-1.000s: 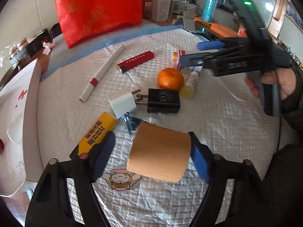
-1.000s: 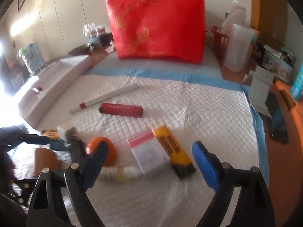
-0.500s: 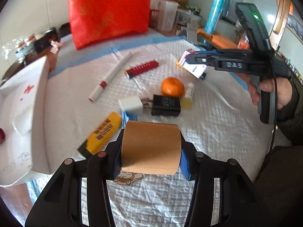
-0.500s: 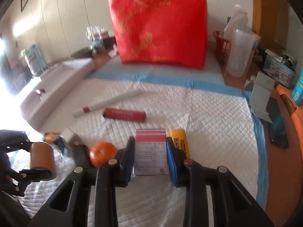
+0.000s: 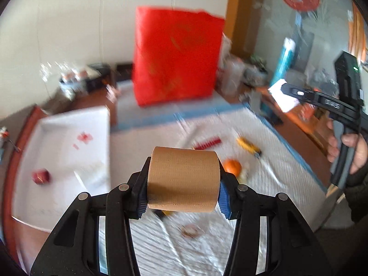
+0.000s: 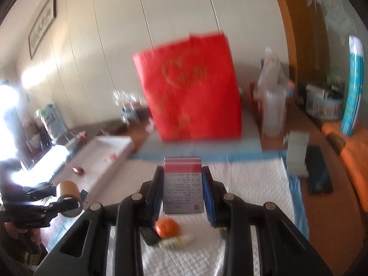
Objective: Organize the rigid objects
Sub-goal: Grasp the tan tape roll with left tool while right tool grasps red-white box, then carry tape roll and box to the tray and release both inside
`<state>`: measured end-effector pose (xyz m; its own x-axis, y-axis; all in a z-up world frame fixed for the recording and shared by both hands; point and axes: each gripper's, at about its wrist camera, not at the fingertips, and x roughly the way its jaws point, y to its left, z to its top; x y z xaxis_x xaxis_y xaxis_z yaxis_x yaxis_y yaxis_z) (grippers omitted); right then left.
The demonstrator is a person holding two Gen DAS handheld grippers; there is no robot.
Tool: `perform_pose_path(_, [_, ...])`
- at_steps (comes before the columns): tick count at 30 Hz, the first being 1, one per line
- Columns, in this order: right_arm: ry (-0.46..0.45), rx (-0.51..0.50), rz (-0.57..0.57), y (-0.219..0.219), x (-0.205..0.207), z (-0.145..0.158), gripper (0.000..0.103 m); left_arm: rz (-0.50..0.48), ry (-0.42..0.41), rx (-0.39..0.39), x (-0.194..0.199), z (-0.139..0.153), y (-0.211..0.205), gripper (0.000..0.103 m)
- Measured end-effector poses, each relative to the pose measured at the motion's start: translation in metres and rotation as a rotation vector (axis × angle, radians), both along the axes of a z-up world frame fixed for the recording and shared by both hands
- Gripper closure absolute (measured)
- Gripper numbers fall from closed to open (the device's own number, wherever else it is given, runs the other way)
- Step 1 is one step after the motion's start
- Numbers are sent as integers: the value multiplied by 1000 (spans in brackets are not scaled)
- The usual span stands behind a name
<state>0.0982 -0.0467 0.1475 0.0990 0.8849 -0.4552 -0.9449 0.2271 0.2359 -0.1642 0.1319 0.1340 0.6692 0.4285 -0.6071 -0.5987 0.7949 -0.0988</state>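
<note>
1. The tan tape roll [image 5: 182,179] is clamped on both sides by the left tongs [image 5: 182,192], held above the white quilted pad [image 5: 271,179].
2. The red-and-white box [image 6: 182,187] is pinched upright in the right tongs [image 6: 182,192].
3. Below on the bench lie an orange [image 6: 166,227] and a small bottle [image 6: 177,241], just beside each other.
4. A white tray [image 5: 69,138] sits left; a red bag [image 5: 176,57] stands far.

Tape roll [image 5: 182,179] was tan; bag [image 5: 176,57] red; box [image 6: 182,185] red-striped white; tangerine [image 6: 166,227] orange; pad [image 5: 271,174] white quilted.
</note>
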Motion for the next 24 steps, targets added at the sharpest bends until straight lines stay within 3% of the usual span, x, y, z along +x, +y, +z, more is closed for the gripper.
perform_pose_path(6, [-3,239,13,-8,-8,89,72,149,-113,166,-26,91,19,55])
perform_pose_path(10, [-10,358,58,-9,-30,129,72,238,-153,171,-53,108,25,55])
perform_pose_path(15, [13,373,135,12,-62,129,72,307,-125,123,-82,85,37,55])
perform_pose_path(24, [109,261,222,76,-87,104,72,380,-125,94,-126,71,54,55])
